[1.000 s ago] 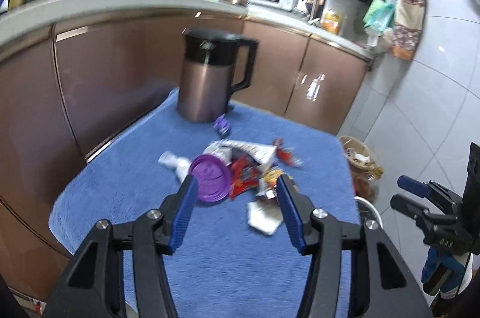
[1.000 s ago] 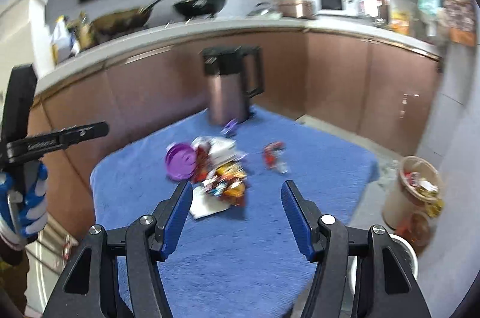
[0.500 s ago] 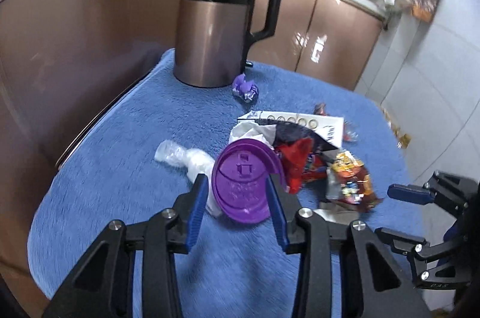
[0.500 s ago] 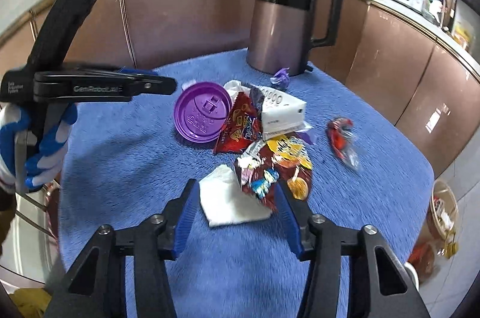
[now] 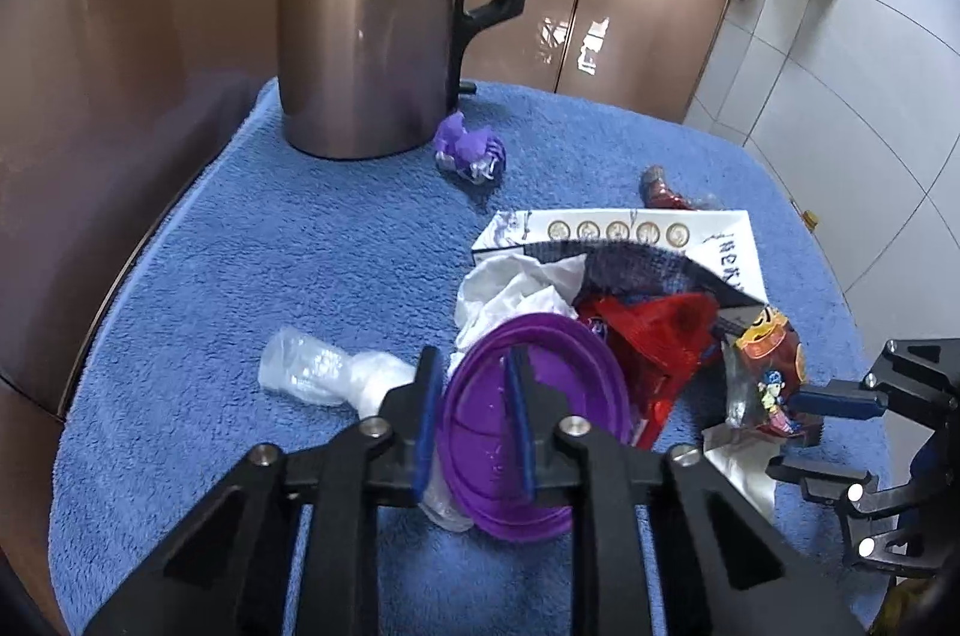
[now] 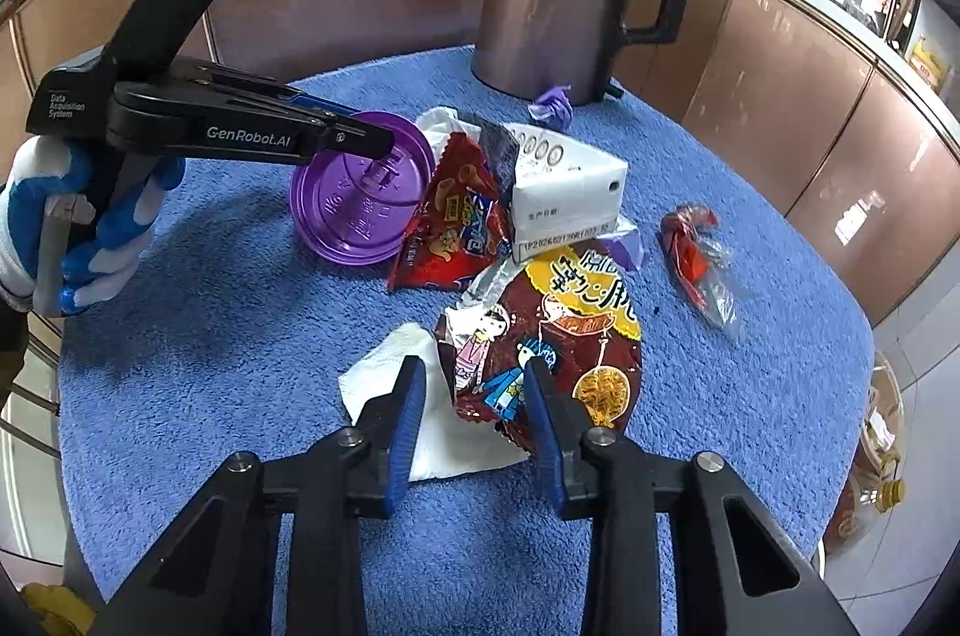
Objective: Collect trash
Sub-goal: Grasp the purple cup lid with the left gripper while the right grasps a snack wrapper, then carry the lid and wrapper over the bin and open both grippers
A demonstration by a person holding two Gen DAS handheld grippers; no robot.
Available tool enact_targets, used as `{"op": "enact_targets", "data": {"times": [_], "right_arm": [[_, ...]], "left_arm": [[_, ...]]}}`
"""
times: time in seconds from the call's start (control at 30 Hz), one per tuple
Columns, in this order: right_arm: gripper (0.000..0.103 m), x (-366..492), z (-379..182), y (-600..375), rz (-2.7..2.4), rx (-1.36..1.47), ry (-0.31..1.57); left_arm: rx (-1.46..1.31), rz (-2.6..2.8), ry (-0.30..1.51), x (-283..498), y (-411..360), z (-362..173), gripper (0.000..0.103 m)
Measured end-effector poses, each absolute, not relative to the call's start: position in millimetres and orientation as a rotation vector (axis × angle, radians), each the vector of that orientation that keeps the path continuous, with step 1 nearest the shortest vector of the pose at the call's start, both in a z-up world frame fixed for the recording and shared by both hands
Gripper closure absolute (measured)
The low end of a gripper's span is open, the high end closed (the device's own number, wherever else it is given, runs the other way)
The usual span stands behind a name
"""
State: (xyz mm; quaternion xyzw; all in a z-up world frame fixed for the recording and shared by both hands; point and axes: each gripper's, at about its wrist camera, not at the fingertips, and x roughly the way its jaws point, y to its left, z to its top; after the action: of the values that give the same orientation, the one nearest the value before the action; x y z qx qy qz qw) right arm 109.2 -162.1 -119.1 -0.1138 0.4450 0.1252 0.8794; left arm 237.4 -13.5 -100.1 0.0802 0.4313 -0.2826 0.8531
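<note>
My left gripper (image 5: 469, 399) sits low over the blue towel (image 5: 312, 246), its jaws narrowed and just now closing, with the rim of the purple plastic lid (image 5: 558, 384) standing between the blue pads. The lid is tilted up on its edge there, and the pads look pressed against it from both sides. Just left of that gripper lies a crumpled clear plastic wrap (image 5: 312, 372), touching the lid's underside.

My right gripper (image 6: 474, 390) is down at the near edge of the pile, jaws half narrowed and also just closing. The torn end of the dark red cartoon snack wrapper (image 6: 558, 336) lies between its pads, but I see a gap on each side, so the pads do not yet press it. A white napkin (image 6: 384, 378) lies flat under the left pad and beneath the wrapper's edge.

Beyond the wrapper, the red chip bag (image 6: 450, 228) leans against the lid, and a white carton (image 6: 570, 192) rests on top of the heap with a crumpled white tissue (image 5: 510, 288) tucked behind. A small red twisted wrapper (image 6: 690, 240) lies apart to the right, and a purple candy wrapper (image 5: 471, 150) sits just beside the base of the copper-and-black kettle (image 5: 372, 6) at the towel's far edge.

My gloved left hand (image 6: 72, 228) grips its handle at the left of the right wrist view. Brown cabinets (image 6: 810, 96) ring the table.
</note>
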Motion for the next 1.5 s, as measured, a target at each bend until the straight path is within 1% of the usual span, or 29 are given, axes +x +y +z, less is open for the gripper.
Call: {"op": "enact_targets", "data": {"times": [0.07, 0.1, 0.13, 0.23, 0.3, 0.57, 0.8, 1.0, 1.17, 1.27, 1.5], "right_arm": [[0.08, 111.6, -121.3, -162.8, 0.259, -0.236, 0.941], [0.086, 111.4, -121.7, -162.2, 0.258, -0.238, 0.944], [0.089, 110.6, -121.2, -161.7, 0.258, -0.238, 0.945], [0.094, 105.5, -115.2, -161.7, 0.253, -0.241, 0.924], [0.095, 101.1, -108.6, -163.7, 0.246, -0.238, 0.906], [0.097, 73.5, -72.0, -182.4, 0.255, -0.131, 0.822], [0.097, 42.6, -39.2, -197.2, 0.274, -0.091, 0.735], [0.097, 10.9, -12.0, -225.8, 0.264, -0.051, 0.654], [0.097, -25.0, 6.3, -268.2, 0.214, -0.015, 0.583], [0.097, -42.8, 13.7, -301.8, 0.154, 0.006, 0.544], [0.097, -76.1, 6.1, -397.6, -0.01, 0.14, 0.489]], "left_arm": [[0.163, -0.602, 0.912, 237.5, -13.1, -101.0, 0.093], [0.158, -0.606, 0.913, 237.4, -12.7, -101.7, 0.094], [0.153, -0.607, 0.909, 235.8, -11.9, -101.2, 0.095], [0.139, -0.601, 0.893, 230.4, -9.5, -97.6, 0.098], [0.124, -0.594, 0.882, 226.8, -7.0, -93.9, 0.098], [0.055, -0.563, 0.805, 198.0, 12.6, -60.3, 0.098], [0.009, -0.525, 0.751, 170.6, 26.2, -28.9, 0.098], [0.005, -0.511, 0.715, 149.4, 12.2, -7.5, 0.098], [0.0, -0.519, 0.693, 131.9, -19.2, 12.5, 0.098], [0.006, -0.549, 0.689, 124.0, -51.2, 24.7, 0.098], [0.092, -0.659, 0.711, 112.0, -162.1, 34.7, 0.098]]}}
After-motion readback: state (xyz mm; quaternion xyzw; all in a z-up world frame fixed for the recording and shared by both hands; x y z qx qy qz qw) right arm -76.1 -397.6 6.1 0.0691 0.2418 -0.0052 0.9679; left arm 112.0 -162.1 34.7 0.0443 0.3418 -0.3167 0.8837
